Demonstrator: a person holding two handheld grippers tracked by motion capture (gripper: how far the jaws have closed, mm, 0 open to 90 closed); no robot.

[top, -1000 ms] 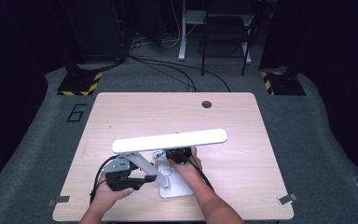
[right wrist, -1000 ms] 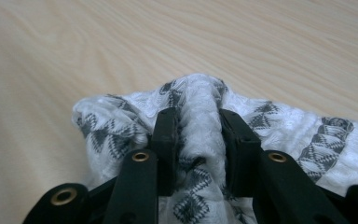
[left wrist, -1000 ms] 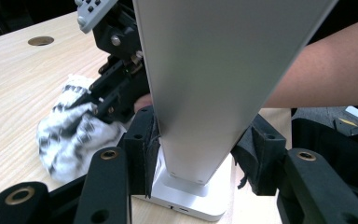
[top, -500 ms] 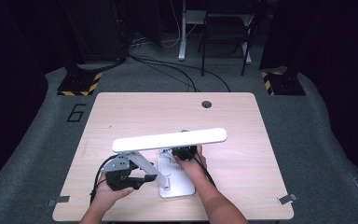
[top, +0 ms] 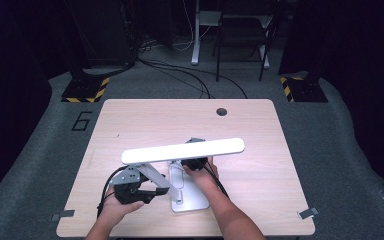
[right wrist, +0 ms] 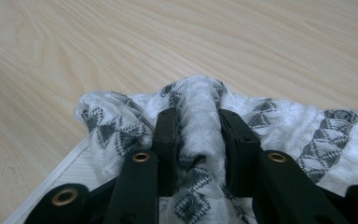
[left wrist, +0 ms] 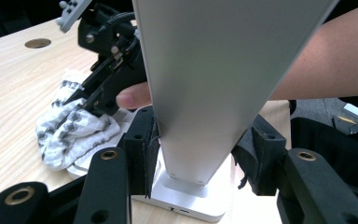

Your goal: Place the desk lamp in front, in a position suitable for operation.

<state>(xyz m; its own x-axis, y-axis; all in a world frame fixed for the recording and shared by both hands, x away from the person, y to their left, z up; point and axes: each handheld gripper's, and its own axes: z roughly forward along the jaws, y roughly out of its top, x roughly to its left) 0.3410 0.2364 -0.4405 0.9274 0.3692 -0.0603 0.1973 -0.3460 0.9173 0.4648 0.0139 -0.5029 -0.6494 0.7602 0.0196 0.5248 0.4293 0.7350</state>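
- White and lit, the lamp head is seen in the high view as a long bar lying across the middle of the wooden table, above both hands.
- The lamp's flat silver arm is gripped near its foot by the left gripper; in the left gripper view a black pad is pressed against each side of the arm, so the jaws are held at a middling width by the arm itself.
- The arm is joined to a white base, which is rested flat on the table near the person's edge.
- In the high view the left gripper is seen at the lower left, beside the base.
- A white cloth with a grey woven pattern is pinched by the right gripper; a ridge of fabric is bunched up between the two narrow-set jaws.
- The cloth is laid partly on the base and partly on the table, and a ribbed white edge of the base is seen under it in the right gripper view.
- In the left gripper view the cloth is seen left of the arm, with the right gripper on top of it.
- The right gripper is partly hidden under the lamp head in the high view, so its contact with the cloth can probably not be judged there.
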